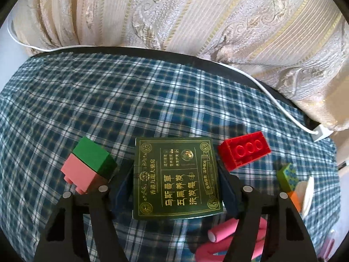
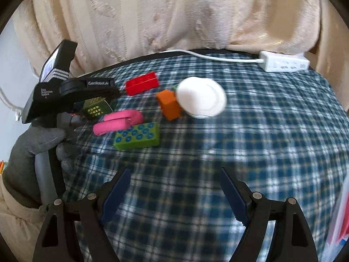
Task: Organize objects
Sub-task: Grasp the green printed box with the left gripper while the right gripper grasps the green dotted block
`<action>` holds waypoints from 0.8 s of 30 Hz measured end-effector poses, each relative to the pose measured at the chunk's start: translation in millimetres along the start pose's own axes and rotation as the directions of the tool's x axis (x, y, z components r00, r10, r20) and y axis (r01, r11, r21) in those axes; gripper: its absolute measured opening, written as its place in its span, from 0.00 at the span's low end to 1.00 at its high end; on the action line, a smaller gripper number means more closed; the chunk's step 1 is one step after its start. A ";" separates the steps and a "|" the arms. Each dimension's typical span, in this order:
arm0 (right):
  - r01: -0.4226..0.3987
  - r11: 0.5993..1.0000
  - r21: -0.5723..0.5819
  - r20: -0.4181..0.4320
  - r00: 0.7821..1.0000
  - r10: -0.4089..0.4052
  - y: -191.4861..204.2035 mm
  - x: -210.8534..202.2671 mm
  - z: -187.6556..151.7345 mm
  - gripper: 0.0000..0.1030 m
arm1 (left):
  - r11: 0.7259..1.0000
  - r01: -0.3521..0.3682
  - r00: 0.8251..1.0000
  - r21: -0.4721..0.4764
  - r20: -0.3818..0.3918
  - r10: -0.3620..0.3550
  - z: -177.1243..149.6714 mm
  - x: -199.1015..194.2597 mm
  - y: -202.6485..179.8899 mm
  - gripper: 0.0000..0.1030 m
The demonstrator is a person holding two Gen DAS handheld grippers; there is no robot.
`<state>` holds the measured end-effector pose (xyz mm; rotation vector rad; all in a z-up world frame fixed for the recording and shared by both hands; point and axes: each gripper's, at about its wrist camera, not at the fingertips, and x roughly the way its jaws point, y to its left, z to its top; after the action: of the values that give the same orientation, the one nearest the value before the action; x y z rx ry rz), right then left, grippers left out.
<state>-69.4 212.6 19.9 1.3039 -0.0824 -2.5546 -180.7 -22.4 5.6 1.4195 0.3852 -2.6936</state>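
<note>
the left tongs [image 1: 176,187] are clamped on a dark green box [image 1: 176,179] with gold print; its two blue pads [image 1: 226,187] press on the left and right sides of the box, which lies flat on the desk covered by a blue and white checked cloth [image 1: 109,100]. just left of the box stands a green block [image 1: 93,157] on top of a pink block [image 1: 78,172]. to the right of the box lies a red brick [image 1: 244,150] with round studs, close to it but apart. further right, at the edge of the view, a green brick with blue studs [image 1: 288,175] is seen over an orange block [image 1: 294,198] and a white round thing [image 1: 308,194]. in front of the box, near the lower right finger, lie pink foam rolls [image 1: 222,233].

in the right wrist view the right tongs [image 2: 174,196] stand apart, with only the checked cloth between the fingers. a hand in a grey glove [image 2: 28,150] holds the left tool at the left side of this view. here the pink rolls [image 2: 117,121] lie just behind the green studded brick [image 2: 137,137], and the orange block [image 2: 170,104] touches the white round lid [image 2: 200,97]. a white power strip [image 2: 283,64] with its cable lies at the far edge of the desk, before a cream curtain [image 2: 174,15].
</note>
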 end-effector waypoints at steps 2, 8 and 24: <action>-0.001 1.000 -0.014 -0.006 1.000 0.001 6.5 5.1 2.5 0.84 | 1.000 0.001 1.000 0.013 0.011 -0.001 -0.3 -3.3 -2.7 0.69; -0.015 0.998 -0.063 -0.018 1.000 0.014 28.3 21.2 14.8 0.84 | 0.999 0.020 0.998 0.046 0.062 -0.023 4.9 -23.4 -9.1 0.68; 0.069 0.990 -0.122 -0.008 0.997 -0.071 44.1 46.6 30.8 0.65 | 0.999 0.040 0.993 0.025 0.112 -0.043 16.1 -48.5 -2.6 0.69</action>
<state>-110.6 155.6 9.1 1.2983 0.1212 -2.5642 -166.5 -26.5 54.6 1.2709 0.3814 -2.8039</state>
